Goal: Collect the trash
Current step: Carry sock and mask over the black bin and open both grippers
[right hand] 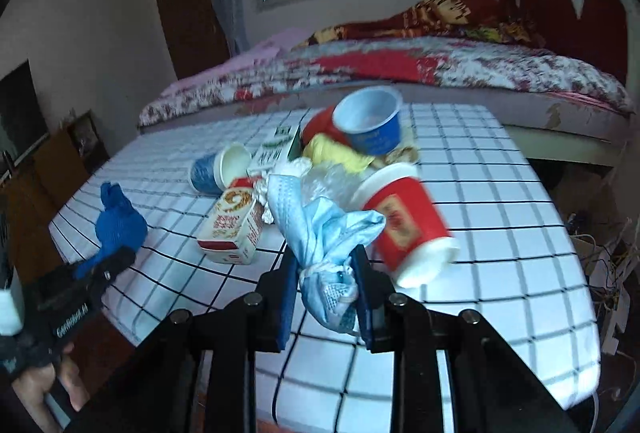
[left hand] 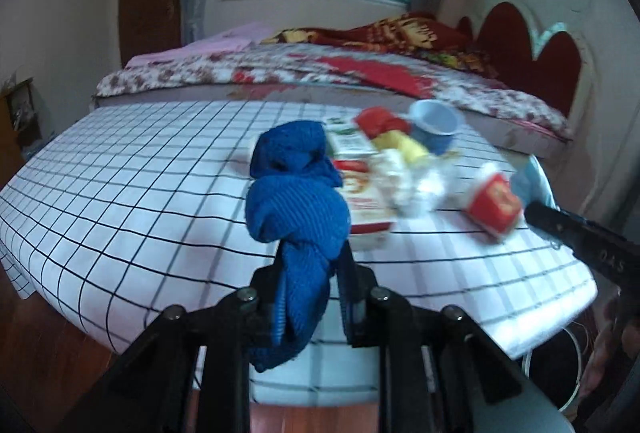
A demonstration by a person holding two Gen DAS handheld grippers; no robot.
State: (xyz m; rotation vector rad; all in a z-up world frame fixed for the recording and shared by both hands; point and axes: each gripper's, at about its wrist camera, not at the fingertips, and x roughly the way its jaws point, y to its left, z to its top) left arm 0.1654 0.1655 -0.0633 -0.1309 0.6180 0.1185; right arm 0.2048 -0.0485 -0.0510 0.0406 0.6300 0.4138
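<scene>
My left gripper [left hand: 310, 285] is shut on a bunched dark blue cloth [left hand: 296, 201] and holds it above the near edge of the checked table [left hand: 140, 193]. It also shows at the left of the right wrist view [right hand: 116, 221]. My right gripper [right hand: 326, 285] is shut on a crumpled light blue face mask [right hand: 320, 229] above the table. Behind it lies a pile of trash: a red paper cup [right hand: 404, 221] on its side, a white and red carton [right hand: 236, 221], a blue cup [right hand: 218, 169], a blue tub [right hand: 372, 121] and a yellow wrapper [right hand: 336, 151].
A bed with a floral cover [left hand: 320, 73] stands right behind the table. A red headboard [left hand: 532, 49] is at the right. A white bin rim [left hand: 568, 373] shows below the table's right corner. Cables [right hand: 600, 245] lie on the floor at the right.
</scene>
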